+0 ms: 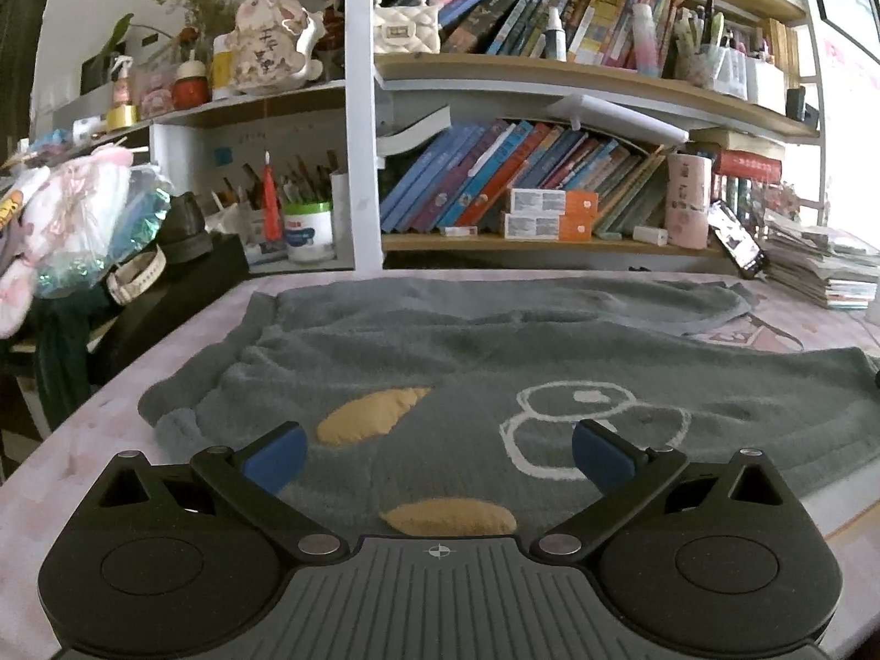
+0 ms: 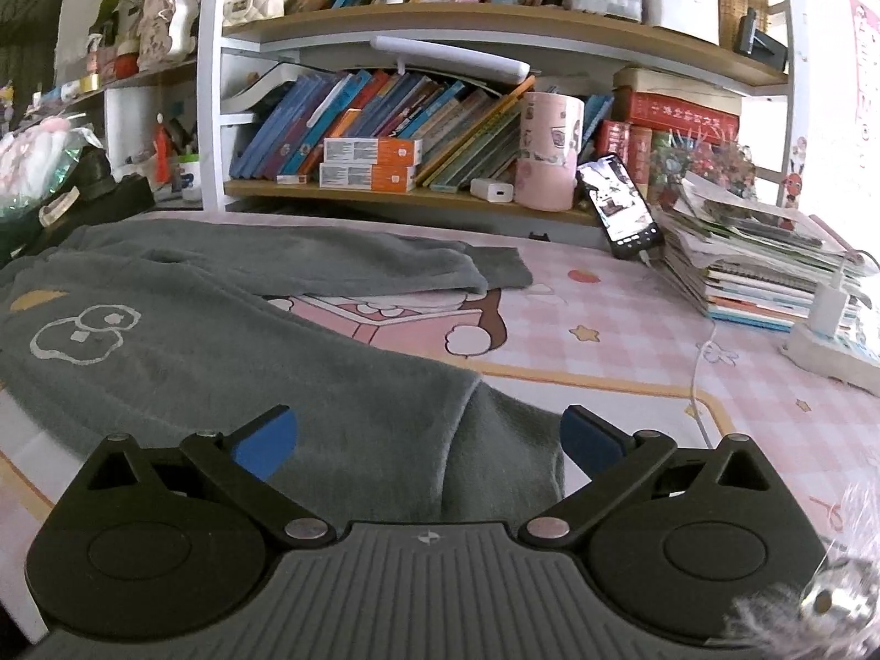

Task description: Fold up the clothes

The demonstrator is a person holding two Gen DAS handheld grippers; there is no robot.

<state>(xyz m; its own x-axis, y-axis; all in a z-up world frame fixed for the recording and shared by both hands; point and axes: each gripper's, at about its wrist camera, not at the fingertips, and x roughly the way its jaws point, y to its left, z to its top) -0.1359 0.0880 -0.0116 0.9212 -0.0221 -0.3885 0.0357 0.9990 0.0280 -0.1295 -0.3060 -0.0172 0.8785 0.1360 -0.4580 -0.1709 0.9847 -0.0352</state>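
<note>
A grey fleece garment (image 1: 467, 374) with yellow patches and a white outline print lies spread flat on the pink desk mat (image 1: 110, 412). My left gripper (image 1: 437, 454) is open and empty, low over the garment's near edge. In the right wrist view the same garment (image 2: 247, 352) stretches to the left, with one leg or sleeve end (image 2: 495, 440) between the blue fingers. My right gripper (image 2: 429, 440) is open and empty just above that cuff. A second leg or sleeve (image 2: 385, 264) lies further back.
A bookshelf (image 2: 440, 192) full of books stands behind the desk. A phone (image 2: 621, 203) leans on a stack of magazines (image 2: 759, 269) at the right, with a power strip and charger (image 2: 825, 330) and a white cable (image 2: 701, 363). A bag pile (image 1: 71, 231) sits left.
</note>
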